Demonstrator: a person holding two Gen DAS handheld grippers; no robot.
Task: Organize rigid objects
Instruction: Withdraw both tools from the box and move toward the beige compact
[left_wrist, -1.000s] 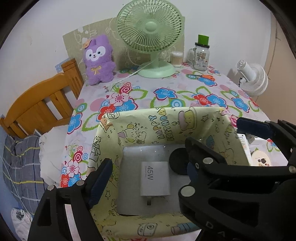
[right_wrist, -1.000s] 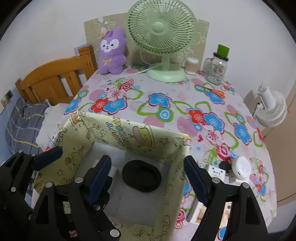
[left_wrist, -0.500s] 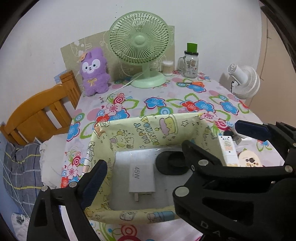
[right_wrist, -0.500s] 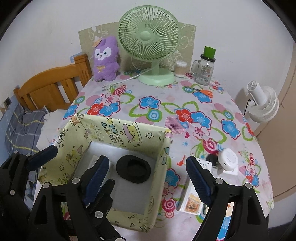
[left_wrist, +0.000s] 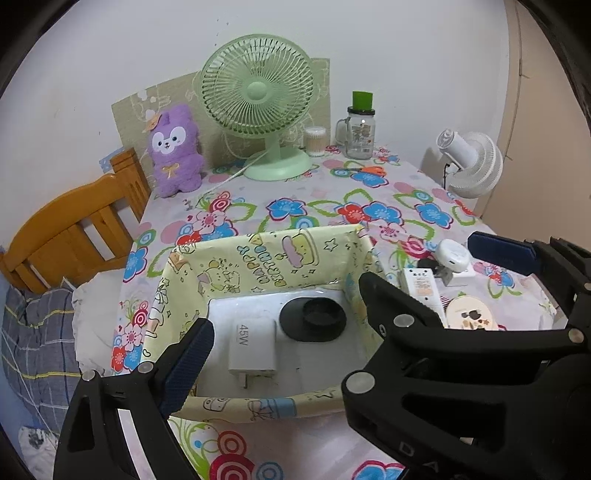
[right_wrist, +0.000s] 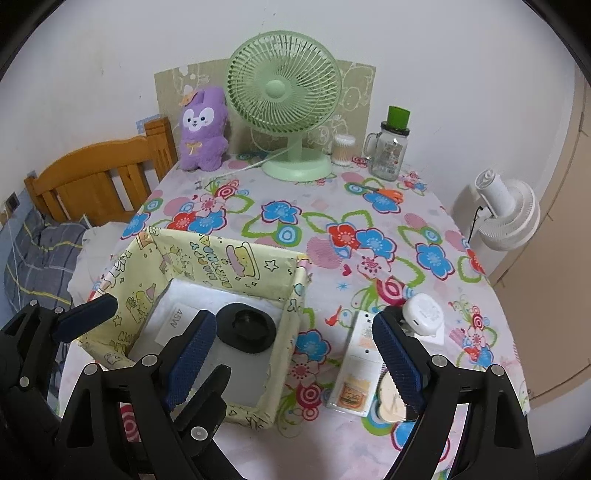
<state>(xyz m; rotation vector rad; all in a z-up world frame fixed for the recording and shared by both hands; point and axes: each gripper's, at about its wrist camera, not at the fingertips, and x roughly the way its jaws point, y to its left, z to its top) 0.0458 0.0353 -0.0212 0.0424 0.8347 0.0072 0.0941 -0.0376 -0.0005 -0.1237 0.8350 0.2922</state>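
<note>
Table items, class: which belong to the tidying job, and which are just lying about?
Job:
yellow box
45W charger
black disc
white remote
round white plug
round compact

Lying about:
green fan
purple plush
glass jar
scissors

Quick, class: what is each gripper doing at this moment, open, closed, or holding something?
Left gripper: open, holding nothing, above the yellow box.
Right gripper: open, holding nothing, straddling the box's right wall.
</note>
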